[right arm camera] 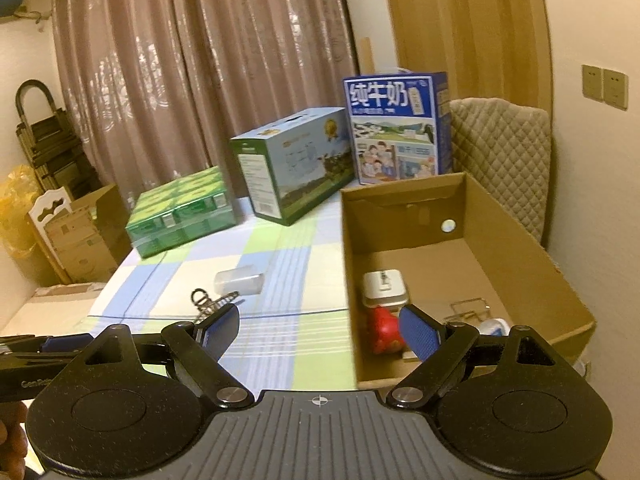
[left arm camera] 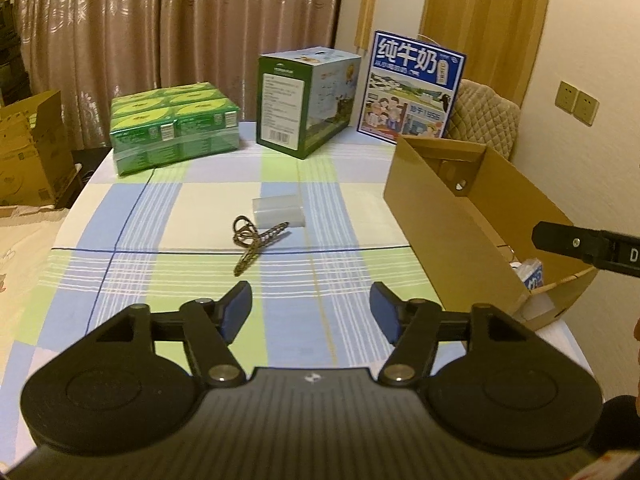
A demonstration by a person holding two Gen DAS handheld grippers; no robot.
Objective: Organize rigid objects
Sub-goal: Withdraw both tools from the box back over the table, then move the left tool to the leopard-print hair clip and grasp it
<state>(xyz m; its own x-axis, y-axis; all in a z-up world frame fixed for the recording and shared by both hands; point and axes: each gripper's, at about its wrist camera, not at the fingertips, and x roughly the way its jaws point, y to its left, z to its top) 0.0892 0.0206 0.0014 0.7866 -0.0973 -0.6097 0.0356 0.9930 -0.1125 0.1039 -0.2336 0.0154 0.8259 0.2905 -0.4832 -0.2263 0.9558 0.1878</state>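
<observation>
On the checked tablecloth (left arm camera: 180, 216) a bundle of metal clips (left arm camera: 250, 240) lies just in front of a clear plastic container (left arm camera: 278, 210) on its side. My left gripper (left arm camera: 312, 306) hovers open above the cloth, short of the clips, with nothing between its blue pads. An open cardboard box (left arm camera: 460, 220) stands to the right. In the right wrist view my right gripper (right arm camera: 320, 326) is open and empty above the near left corner of this box (right arm camera: 348, 260). Inside lie a white-lidded jar (right arm camera: 384, 286), a red object (right arm camera: 382, 332) and a wire piece. The clips (right arm camera: 208, 300) and clear container (right arm camera: 240, 280) lie left of it.
At the table's far side stand a green shrink-wrapped pack (left arm camera: 172, 128), a green-and-blue carton (left arm camera: 304, 100) and a tall blue milk carton (left arm camera: 412, 88). A quilted chair back (left arm camera: 484, 120) rises behind the box. Cardboard boxes (left arm camera: 28, 152) sit on the floor at left.
</observation>
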